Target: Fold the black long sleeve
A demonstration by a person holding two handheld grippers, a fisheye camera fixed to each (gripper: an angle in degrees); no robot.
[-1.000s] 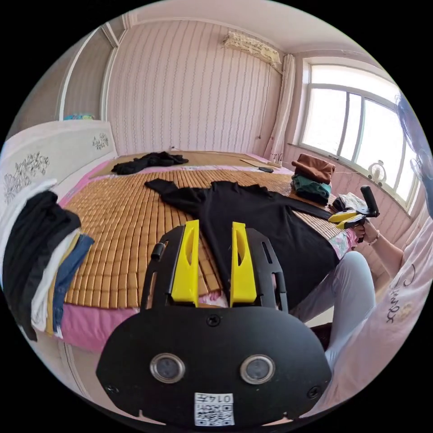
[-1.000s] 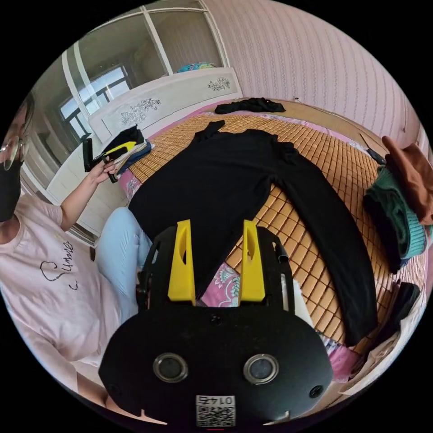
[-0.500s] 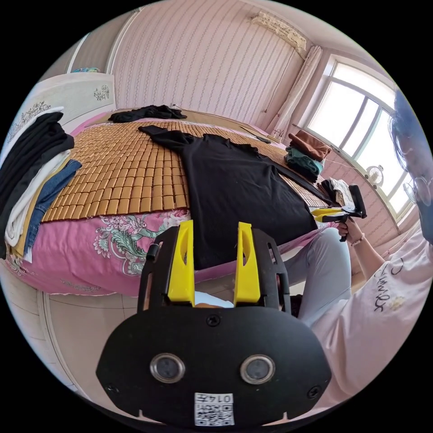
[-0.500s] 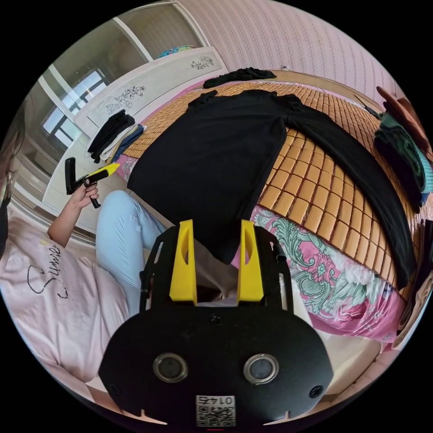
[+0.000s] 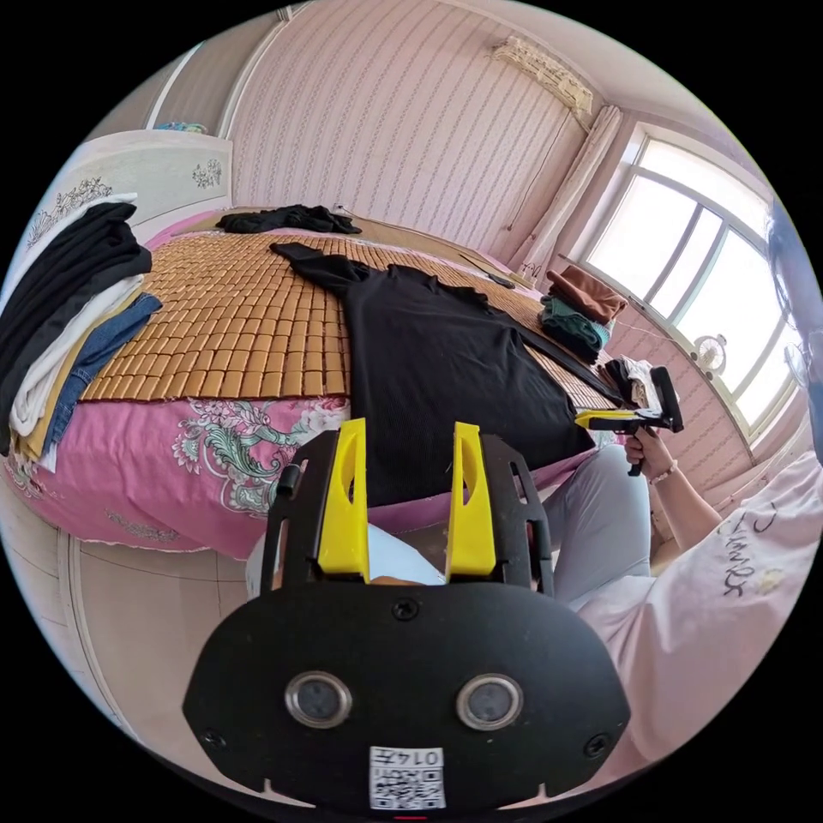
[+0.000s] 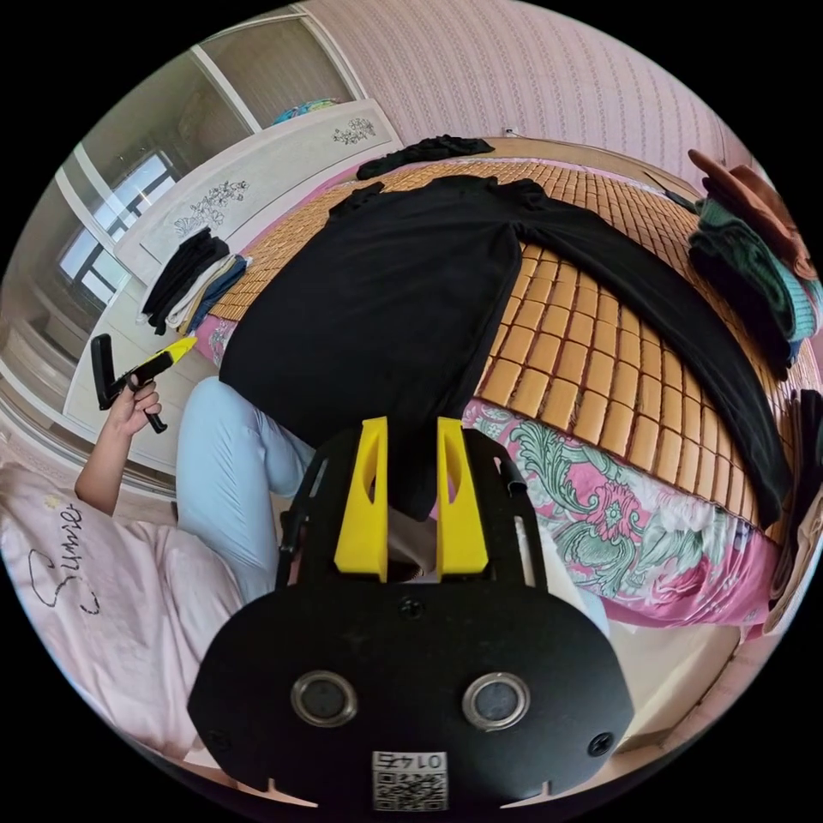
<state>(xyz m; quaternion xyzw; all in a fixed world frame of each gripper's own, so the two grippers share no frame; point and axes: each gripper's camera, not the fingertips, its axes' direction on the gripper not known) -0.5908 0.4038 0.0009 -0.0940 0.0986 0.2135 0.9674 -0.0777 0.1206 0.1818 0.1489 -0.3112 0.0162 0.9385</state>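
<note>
Both pairs of yellow jaws stand apart with nothing between them: the left gripper (image 5: 399, 497) spread wider, the right gripper (image 6: 411, 497) with a narrower gap. Each hangs in the air off the near edge of the bed, clear of the cloth. A black long-sleeved top (image 5: 437, 360) lies flat on a woven bamboo mat (image 5: 231, 334) covering the bed, its hem drooping over the pink floral sheet (image 6: 617, 506) at the edge, one sleeve stretched out to the side. Folded clothes in black, white and blue (image 5: 64, 309) are stacked near the white headboard (image 6: 257, 189). Another pile in brown and green (image 6: 754, 257) sits by the opposite side. A person in a pink shirt (image 6: 94, 617) and pale blue trousers stands against the bed.
</note>
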